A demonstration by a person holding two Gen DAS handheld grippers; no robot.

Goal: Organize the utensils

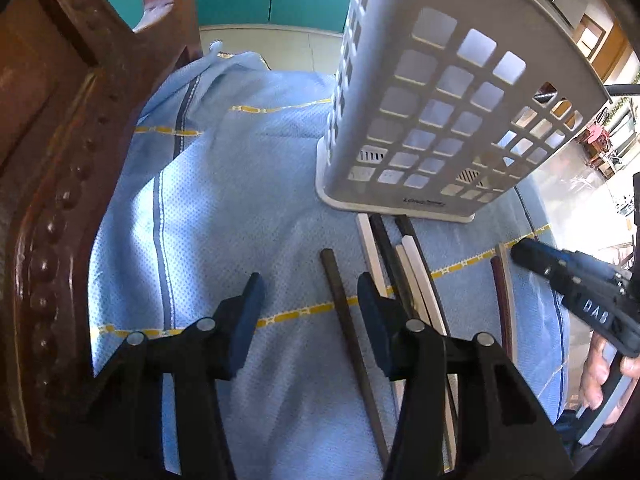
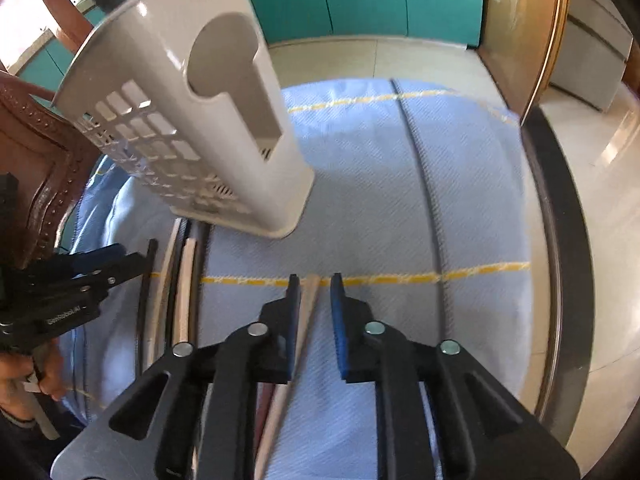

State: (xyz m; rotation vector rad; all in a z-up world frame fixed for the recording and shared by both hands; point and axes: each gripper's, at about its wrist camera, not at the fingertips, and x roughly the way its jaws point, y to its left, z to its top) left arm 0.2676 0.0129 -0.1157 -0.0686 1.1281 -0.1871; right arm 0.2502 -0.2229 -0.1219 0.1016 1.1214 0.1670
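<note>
Chopsticks lie loose on the blue cloth (image 1: 248, 184) covering the desk, near the viewer. Nearest, a pale chopstick (image 2: 306, 312) is seen between the parted fingers of the right tongs (image 2: 314, 292), not yet clamped. To the left, a dark chopstick (image 1: 344, 312) sits between the open left tongs (image 1: 308, 292), untouched. A mixed bundle of chopsticks (image 1: 404, 264) lies just beside them. Farther off, the white perforated utensil holder (image 1: 432, 120) stands upright on the cloth. Each stick is judged light, stiff, thin and slippery; a mid-shaft grip should be favoured.
</note>
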